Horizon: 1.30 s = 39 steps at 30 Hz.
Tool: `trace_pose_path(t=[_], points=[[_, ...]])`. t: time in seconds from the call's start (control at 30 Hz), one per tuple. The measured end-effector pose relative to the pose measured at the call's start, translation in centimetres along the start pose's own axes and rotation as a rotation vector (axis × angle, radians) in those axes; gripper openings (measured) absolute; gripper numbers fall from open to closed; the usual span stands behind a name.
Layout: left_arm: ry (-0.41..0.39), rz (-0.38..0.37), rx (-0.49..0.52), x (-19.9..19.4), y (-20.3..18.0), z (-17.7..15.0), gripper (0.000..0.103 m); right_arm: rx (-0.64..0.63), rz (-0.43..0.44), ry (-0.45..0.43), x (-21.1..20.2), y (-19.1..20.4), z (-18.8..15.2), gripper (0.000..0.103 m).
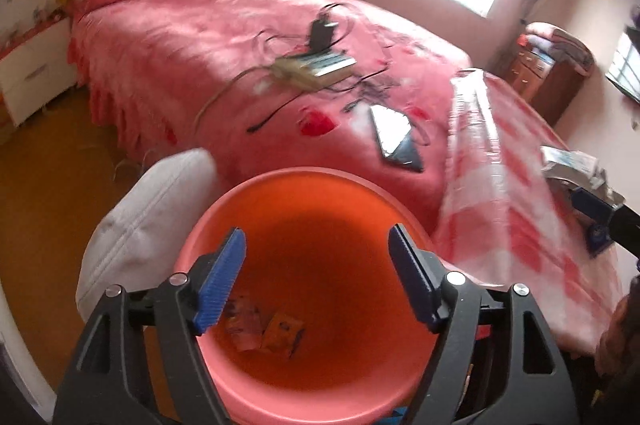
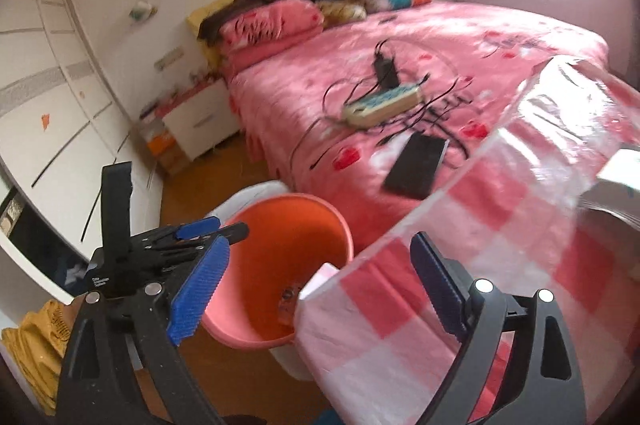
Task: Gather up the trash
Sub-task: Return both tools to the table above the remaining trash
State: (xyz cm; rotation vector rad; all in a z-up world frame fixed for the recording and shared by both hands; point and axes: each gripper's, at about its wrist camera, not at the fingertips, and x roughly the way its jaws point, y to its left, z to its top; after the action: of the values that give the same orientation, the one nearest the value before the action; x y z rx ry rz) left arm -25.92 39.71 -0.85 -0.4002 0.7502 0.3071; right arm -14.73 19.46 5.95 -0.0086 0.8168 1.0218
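Progress: two or three wrappers lie at the bottom of the orange bin. I judge one drop finished. At 3 o'clock in the left view a blurred box sits on the checked cloth; possibly next. Left claw tilts down over the bin mouth, apart, empty. Right claw apart, empty, over the cloth's corner, bin at its 10 o'clock.

Your left gripper hung over the orange bin with its jaws apart and nothing between them. Two wrappers lay at the bottom. Behind was the pink bed with a phone and a power strip.
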Motion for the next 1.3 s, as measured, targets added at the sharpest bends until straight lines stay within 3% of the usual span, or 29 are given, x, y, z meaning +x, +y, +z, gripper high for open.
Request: trace_pose_path(t=[0.3,0.57,0.97,1.3], points=[[-0.027,0.006,0.065,-1.3,-7.2,2.2,0.075,0.069,-0.046,-0.123,-5.0,-3.7,-1.7,0.095],[-0.031,-0.102,0.137,-2.1,-13.6,3.1,0.075,0.136,-0.067,-0.228,-9.8,-7.1,-2.2,0.096],[-0.022,-0.203,0.363,-1.9,-24.0,1.5,0.075,0.224,-0.141,-0.321,-15.8,-12.1,-3.0,0.096],[0.016,-0.255,0.453,-1.3,-29.4,-0.2,0.076,0.321,-0.213,-0.375,-19.8,-16.4,-4.3,0.096]])
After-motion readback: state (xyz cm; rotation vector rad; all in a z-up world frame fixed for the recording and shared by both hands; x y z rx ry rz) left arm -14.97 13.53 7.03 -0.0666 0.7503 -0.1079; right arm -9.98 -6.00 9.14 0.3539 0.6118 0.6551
